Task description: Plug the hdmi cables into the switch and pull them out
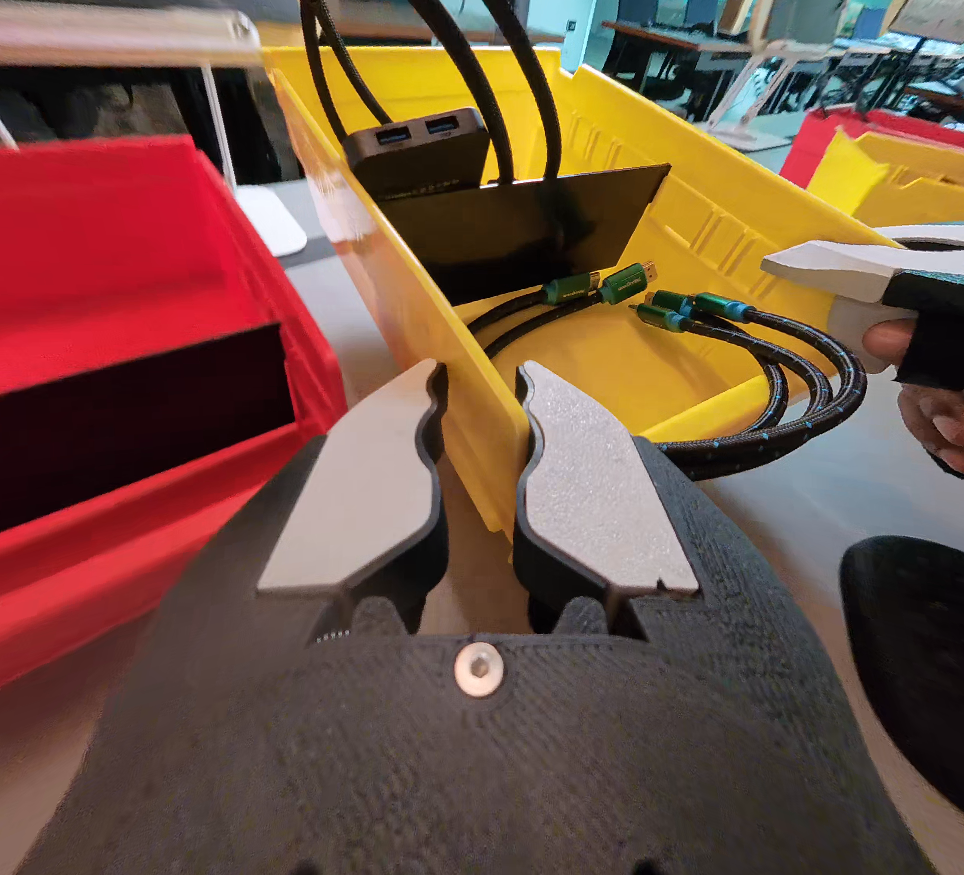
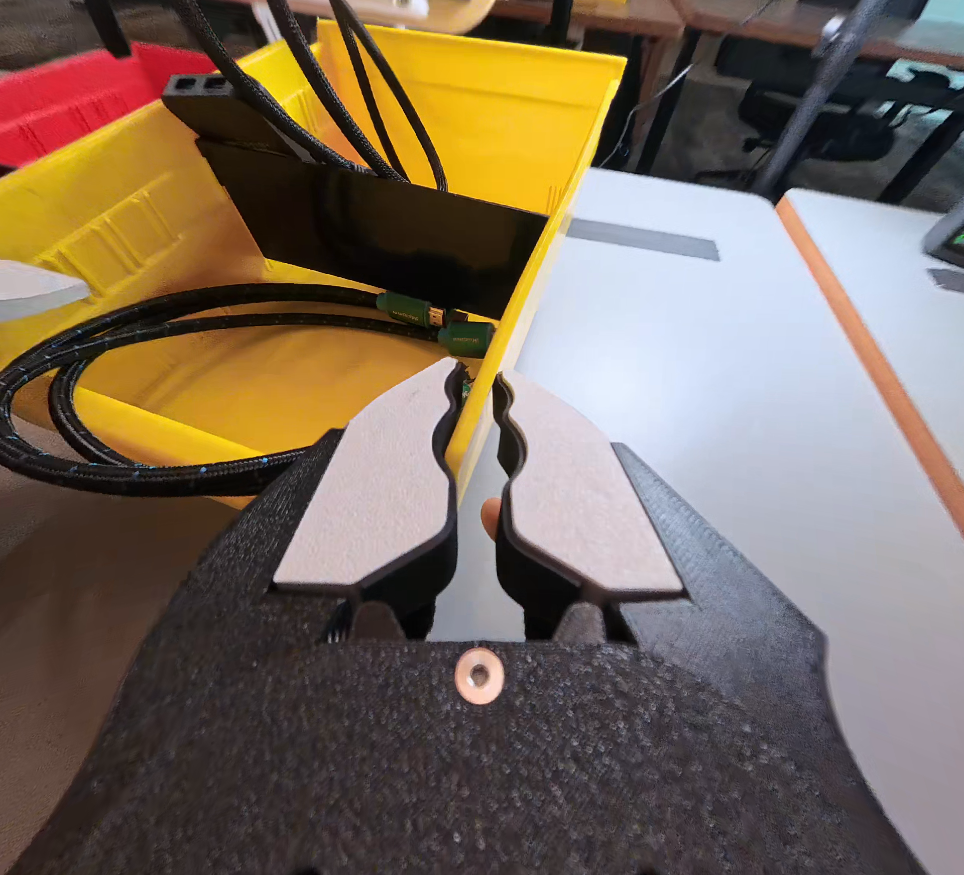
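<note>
Two grippers straddle opposite side walls of one yellow bin (image 1: 615,140). The left gripper (image 1: 480,370) has one finger outside and one inside the bin's wall, which runs up between the pads; the jaws stand at a moderate gap, and I cannot tell whether the pads press on the plastic. The right gripper (image 2: 476,372) sits the same way over the other wall, its jaws narrower, the wall's edge close against the inner finger; again contact is unclear.

The HDMI cables (image 1: 772,349), black braided with green plug ends, lie coiled on the bin floor and loop out over its low front lip onto the table (image 2: 678,328). Their plugs (image 2: 417,315) rest loose near a black divider panel (image 1: 521,229), ahead of and below both sets of fingertips, not between either pair of jaws. In the right wrist view one green plug lies just beyond the inner fingertip.

Behind the divider, the switch (image 1: 417,145), a black box with two blue ports, leans against the wall, with thicker black cords (image 1: 485,41) rising out of that rear compartment. A red bin (image 1: 130,328) stands just left of the yellow one.
</note>
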Tool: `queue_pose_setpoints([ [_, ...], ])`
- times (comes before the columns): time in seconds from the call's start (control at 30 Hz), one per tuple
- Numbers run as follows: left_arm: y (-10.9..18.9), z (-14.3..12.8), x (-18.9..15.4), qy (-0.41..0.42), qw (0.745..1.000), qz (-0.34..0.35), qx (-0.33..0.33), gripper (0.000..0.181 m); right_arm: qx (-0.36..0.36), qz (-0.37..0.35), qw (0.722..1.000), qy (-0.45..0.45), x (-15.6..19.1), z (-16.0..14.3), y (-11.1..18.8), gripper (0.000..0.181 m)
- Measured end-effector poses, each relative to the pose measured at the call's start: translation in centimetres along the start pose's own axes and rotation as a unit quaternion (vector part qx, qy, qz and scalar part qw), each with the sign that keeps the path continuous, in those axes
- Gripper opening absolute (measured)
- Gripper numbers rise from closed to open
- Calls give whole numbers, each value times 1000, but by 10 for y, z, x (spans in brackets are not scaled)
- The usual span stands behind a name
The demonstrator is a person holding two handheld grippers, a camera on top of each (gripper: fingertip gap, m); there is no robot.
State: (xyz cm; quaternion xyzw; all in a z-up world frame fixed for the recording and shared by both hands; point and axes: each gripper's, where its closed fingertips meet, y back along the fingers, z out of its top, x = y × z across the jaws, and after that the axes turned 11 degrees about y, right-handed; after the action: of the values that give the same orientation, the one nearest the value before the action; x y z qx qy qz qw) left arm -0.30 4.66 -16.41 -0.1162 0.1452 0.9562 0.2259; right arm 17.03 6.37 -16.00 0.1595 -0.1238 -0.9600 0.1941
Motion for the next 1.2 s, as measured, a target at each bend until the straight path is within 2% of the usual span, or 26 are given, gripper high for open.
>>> queue_pose_setpoints([
  [0.13,36,44,-17,-38,998,-6,-50,24,-56,-22,998,12,3,45,37,11],
  [0.27,90,88,-5,-59,993,21,-101,24,-113,-5,993,28,33,104,55,12],
  [0.43,173,120,56,-57,982,105,-143,22,-157,68,984,39,117,165,39,13],
  [0.6,262,120,137,-40,966,210,-146,21,-165,173,970,39,233,200,4,13],
  [0.73,314,105,198,-12,950,278,-138,20,-143,244,959,23,321,199,-27,13],
  [0.9,337,69,260,33,941,315,-119,19,-95,294,951,9,396,168,-61,15],
  [1.03,320,27,295,70,944,308,-94,19,-55,297,953,21,417,133,-86,16],
  [1.13,293,-2,305,97,951,287,-66,20,-21,283,959,27,409,105,-101,16],
  [1.2,277,-11,305,91,953,283,-56,17,-31,267,963,31,395,100,-103,17],
])
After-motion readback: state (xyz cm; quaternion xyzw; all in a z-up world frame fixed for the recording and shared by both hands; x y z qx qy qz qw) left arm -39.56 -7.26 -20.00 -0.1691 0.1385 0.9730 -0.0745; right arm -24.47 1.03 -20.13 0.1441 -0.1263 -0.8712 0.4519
